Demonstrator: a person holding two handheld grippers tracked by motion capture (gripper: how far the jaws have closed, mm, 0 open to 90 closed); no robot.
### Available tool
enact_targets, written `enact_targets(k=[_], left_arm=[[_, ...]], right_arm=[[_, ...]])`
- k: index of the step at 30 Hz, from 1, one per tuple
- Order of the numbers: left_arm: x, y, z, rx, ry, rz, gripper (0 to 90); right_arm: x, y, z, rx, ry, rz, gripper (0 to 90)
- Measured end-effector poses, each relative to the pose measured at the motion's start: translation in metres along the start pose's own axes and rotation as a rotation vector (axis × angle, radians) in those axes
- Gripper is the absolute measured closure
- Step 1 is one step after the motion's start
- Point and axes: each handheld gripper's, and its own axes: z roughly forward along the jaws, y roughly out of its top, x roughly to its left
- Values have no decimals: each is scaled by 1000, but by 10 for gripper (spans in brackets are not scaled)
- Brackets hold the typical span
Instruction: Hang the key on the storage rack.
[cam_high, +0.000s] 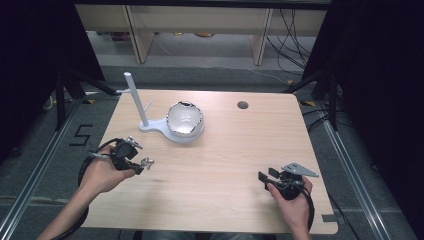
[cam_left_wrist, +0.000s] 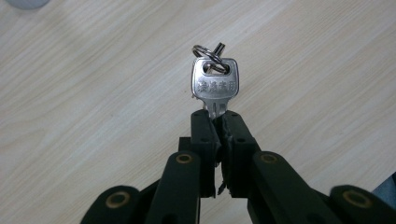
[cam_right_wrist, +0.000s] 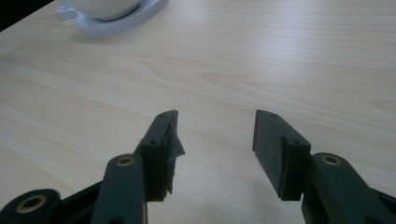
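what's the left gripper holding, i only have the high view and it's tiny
Observer: The left gripper is shut on a silver key, pinched by its blade, head sticking out.
Operator: anything on the key
Observer: A small split ring runs through the hole in its head.
Operator: and the right gripper, open or shut
Observer: The right gripper is open, with bare wood of the table between its jaws.

My table (cam_high: 225, 165) is evenly lit from overhead, with dark surroundings at nine and three o'clock. The bowl (cam_high: 184, 119) shows bright glare on its rim. Up close, my key (cam_left_wrist: 214, 84) looks sharp, while the near jaws blur slightly and shadows stay soft.
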Motion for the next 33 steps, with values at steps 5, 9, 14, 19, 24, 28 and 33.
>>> enact_targets(k=[5, 9, 14, 19, 24, 28, 33], left_arm=[[6, 0, -4, -16, 10, -12, 844], [16, 1, -8, -46, 24, -36, 844], [23, 1, -12, -65, 31, -54, 844], [31, 2, -18, -88, 62, -73, 843], [40, 4, -22, -117, 78, -101, 843], [45, 6, -23, -120, 87, -115, 843], [51, 7, -25, -129, 99, -132, 843]], right_arm=[[2, -1, 0, -16, 3, 33, 508], [-3, 1, -1, -32, -3, -2, 510], [-4, 1, -2, -30, -12, -4, 510], [-2, 1, -1, -31, -7, -13, 510], [-1, 2, -4, -23, -41, -39, 509], [1, 2, -2, -35, -24, -20, 509], [0, 2, -4, -39, -21, -21, 510]])
